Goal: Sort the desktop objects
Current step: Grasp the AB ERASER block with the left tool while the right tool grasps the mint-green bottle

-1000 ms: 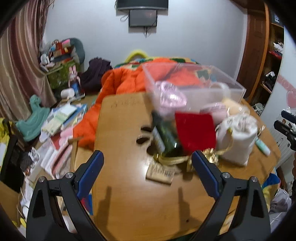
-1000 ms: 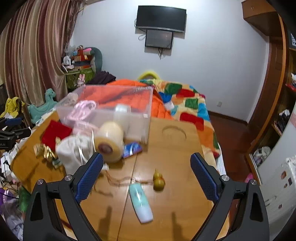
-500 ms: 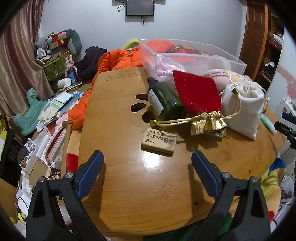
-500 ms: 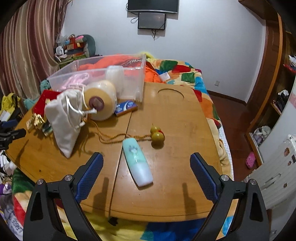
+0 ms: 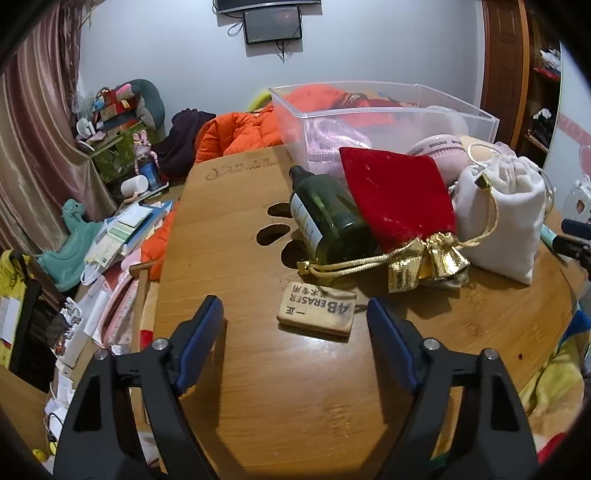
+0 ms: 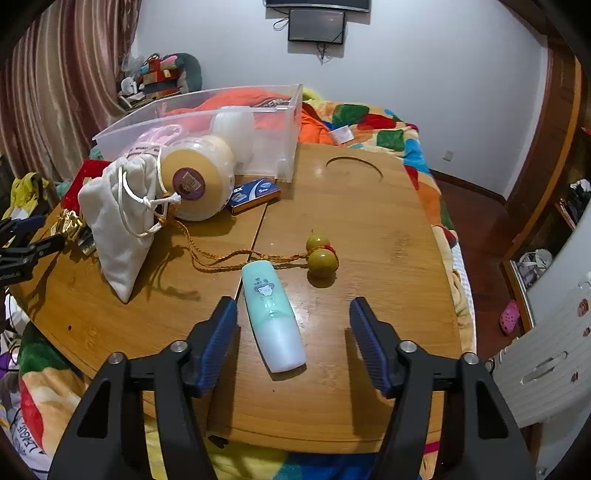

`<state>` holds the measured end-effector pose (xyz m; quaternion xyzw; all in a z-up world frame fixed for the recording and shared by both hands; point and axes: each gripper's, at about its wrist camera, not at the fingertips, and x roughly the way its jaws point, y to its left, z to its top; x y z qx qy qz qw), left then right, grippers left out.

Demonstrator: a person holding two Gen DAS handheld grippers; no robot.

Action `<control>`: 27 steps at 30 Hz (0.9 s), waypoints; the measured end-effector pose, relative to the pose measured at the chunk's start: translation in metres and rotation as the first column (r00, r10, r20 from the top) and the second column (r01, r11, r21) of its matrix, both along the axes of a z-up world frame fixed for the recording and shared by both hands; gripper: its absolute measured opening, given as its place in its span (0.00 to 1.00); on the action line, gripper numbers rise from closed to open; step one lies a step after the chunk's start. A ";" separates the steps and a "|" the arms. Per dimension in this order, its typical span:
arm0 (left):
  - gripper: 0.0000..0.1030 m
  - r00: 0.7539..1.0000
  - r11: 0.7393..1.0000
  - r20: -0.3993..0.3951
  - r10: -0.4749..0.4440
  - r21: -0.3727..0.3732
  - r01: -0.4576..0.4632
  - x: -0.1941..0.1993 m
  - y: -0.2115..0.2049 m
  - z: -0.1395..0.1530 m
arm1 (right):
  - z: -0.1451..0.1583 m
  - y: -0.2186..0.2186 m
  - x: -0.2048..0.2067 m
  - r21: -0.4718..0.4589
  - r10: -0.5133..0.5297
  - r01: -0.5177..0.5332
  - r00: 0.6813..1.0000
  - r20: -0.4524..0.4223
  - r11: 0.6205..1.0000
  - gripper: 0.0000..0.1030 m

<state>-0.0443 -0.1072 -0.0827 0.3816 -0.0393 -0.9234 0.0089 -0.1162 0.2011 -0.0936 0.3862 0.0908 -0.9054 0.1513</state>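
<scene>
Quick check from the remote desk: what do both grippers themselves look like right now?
Both match: the left gripper and right gripper have matte black plastic arms with triangular cutouts, silver pivot screws and ribbed blue fingertip pads. No cables, markings or sleeves are visible.

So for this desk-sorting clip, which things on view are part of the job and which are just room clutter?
Part of the job:
- eraser
- green bottle
- red pouch
- white pouch
- mint tube
- gourd charm
- tape roll
- blue box
- clear bin

Just lying about:
- orange jacket
- curtain
- wall screen
- papers
</scene>
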 end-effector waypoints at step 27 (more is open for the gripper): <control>0.38 0.999 0.995 -0.021 0.042 0.092 -0.040 0.003 -0.009 0.003 | 0.007 0.002 -0.004 -0.094 0.031 -0.029 0.999 0.022 0.995 0.22</control>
